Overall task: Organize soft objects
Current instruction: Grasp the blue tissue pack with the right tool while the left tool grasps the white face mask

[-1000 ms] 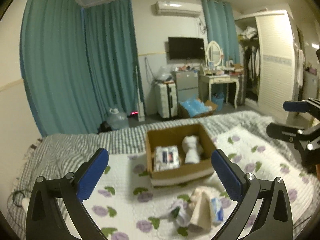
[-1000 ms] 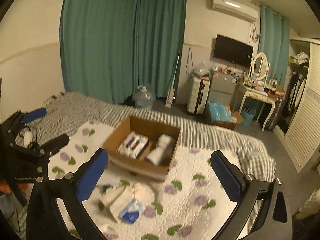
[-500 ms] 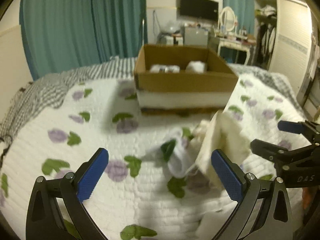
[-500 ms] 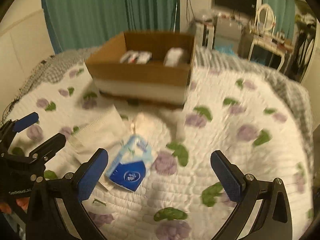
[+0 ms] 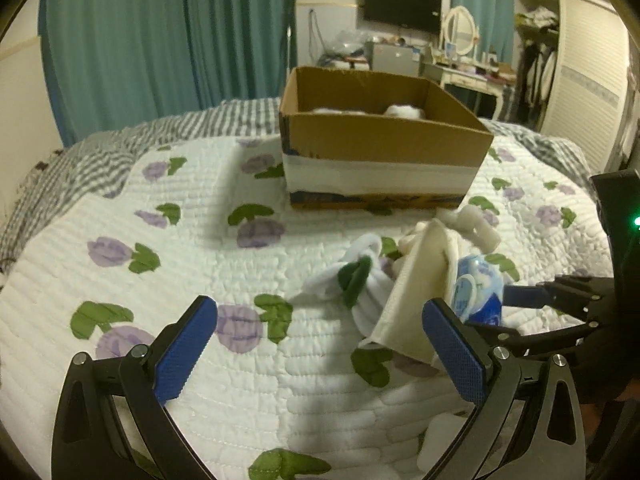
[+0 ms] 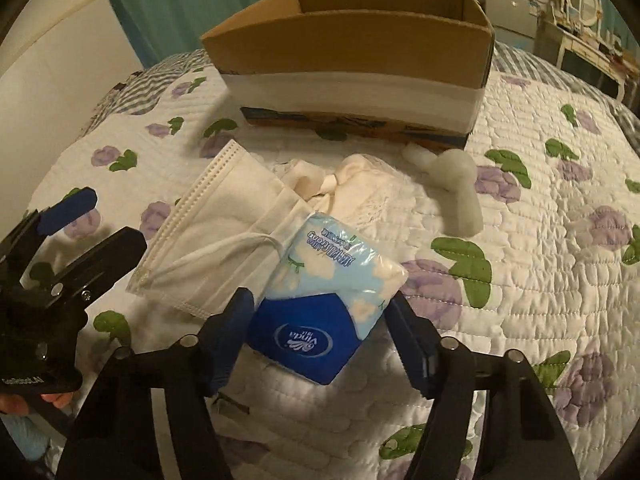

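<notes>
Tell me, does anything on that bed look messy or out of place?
Yes: a loose heap lies on the quilt before the cardboard box: a face mask, tissue pack, cream cloth and white sock, overlapping and unsorted.

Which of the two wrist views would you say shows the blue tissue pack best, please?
The right wrist view: the tissue pack lies unobstructed between the right gripper fingers, its logo legible. In the left wrist view only a sliver of the pack shows, mostly hidden behind the upturned face mask.
</notes>
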Available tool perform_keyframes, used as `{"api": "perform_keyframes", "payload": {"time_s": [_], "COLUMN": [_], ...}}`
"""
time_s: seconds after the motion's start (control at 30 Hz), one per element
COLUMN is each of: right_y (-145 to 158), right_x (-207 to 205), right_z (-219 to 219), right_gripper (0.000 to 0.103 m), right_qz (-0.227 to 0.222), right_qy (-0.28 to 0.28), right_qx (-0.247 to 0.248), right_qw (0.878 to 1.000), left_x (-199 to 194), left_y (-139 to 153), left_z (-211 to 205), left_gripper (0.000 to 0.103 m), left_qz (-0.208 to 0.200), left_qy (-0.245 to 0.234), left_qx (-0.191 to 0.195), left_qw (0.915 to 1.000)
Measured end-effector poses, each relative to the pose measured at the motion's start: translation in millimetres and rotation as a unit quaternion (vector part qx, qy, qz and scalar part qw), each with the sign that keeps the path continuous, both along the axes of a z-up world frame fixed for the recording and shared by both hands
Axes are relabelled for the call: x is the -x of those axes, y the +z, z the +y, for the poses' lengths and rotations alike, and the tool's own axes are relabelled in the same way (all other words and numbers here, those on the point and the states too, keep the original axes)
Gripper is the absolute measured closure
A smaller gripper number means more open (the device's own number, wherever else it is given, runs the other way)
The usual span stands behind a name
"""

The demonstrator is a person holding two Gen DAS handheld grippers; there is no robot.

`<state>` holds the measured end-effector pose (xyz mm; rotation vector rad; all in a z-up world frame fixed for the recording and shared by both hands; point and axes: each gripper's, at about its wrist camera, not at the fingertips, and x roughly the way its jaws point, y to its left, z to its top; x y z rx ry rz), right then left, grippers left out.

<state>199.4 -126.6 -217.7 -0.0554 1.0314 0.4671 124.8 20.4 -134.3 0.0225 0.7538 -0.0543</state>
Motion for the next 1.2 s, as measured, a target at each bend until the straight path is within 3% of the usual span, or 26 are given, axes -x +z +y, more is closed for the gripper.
{"api": "perform_keyframes", "payload": {"time_s": [0.13, 0.4, 0.6, 0.73, 0.8, 1.0, 1.2], "right_y": [15, 60, 60, 55, 54, 51, 60], "right_x": [8, 18, 14, 12, 11, 10, 17], "right_z": [-12, -51, -73, -77, -78, -80, -79], "right_gripper": [0.039, 0.039, 0.039, 0.039, 0.039, 0.039, 0.039], "right_qz": [-0.01, -0.07, -0.063, -0.058, -0.057, -0.054, -0.067], "right_qy": [-0.018, -0.075, -0.099, -0.105, -0.108, -0.113, -0.113], "right_qx": [-0.013, 0.01, -0.01, -0.017, -0.022, -0.023, -0.016], "right_qw": [1.0, 0.995, 0.993, 0.993, 0.992, 0.992, 0.991], "left_x": [5, 5, -4, -16, -19, -11, 0], "left_y": [8, 9, -3, -17, -21, -16, 7], "left_z": [-5, -29, -61, -75, -77, -76, -71], "left_gripper": [0.0, 0.0, 0.003, 0.023, 0.052, 0.091, 0.101], "left_qz": [-0.004, 0.011, 0.036, 0.062, 0.067, 0.056, 0.028], "left_qy": [-0.016, -0.064, -0.116, -0.136, -0.14, -0.159, -0.165], "left_qx": [-0.002, 0.007, 0.003, 0.005, 0.004, 0.007, 0.003], "left_qw": [0.9999, 0.9979, 0.9926, 0.9888, 0.9879, 0.9856, 0.9859]}}
